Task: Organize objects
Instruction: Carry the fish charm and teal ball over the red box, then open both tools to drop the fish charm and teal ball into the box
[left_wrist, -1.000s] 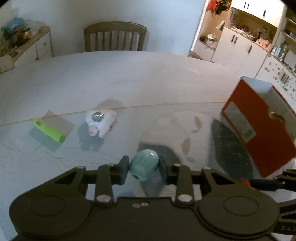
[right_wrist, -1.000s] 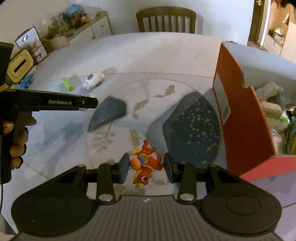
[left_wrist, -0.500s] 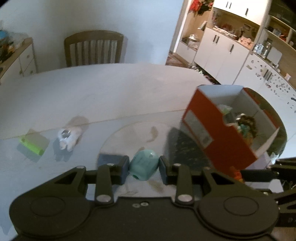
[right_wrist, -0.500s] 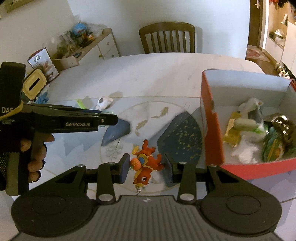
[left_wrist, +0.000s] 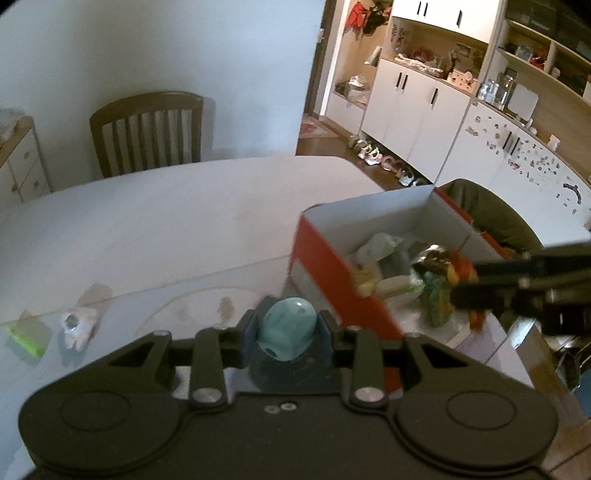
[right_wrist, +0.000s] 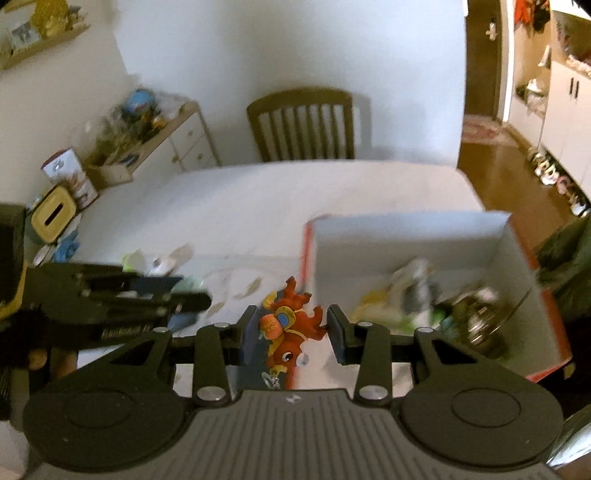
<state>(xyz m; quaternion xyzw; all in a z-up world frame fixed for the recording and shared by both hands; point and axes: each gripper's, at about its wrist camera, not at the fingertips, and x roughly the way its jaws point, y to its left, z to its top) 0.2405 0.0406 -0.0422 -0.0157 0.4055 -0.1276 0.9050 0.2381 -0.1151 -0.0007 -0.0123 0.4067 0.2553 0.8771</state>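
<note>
My left gripper (left_wrist: 287, 334) is shut on a teal rounded toy (left_wrist: 286, 332), held above the table just left of the red box (left_wrist: 332, 266). My right gripper (right_wrist: 291, 330) is shut on a red-orange figure toy (right_wrist: 290, 325), lifted near the box's left wall (right_wrist: 308, 254). In the left wrist view the right gripper (left_wrist: 461, 280) reaches in from the right over the box's open top with the red-orange toy (left_wrist: 460, 269). The box holds several small items. A white toy animal (left_wrist: 77, 326) and a green stick (left_wrist: 27, 339) lie on the table at left.
A wooden chair (left_wrist: 147, 129) stands behind the white table (left_wrist: 184, 210). A sideboard with clutter (right_wrist: 147, 133) is at the left wall. White cabinets (left_wrist: 424, 107) line the right side. A person's hand (right_wrist: 37, 358) holds the left gripper's handle.
Both grippers have risen and moved right toward the red box, each still holding its toy. The right gripper now hangs over the box's open top.
</note>
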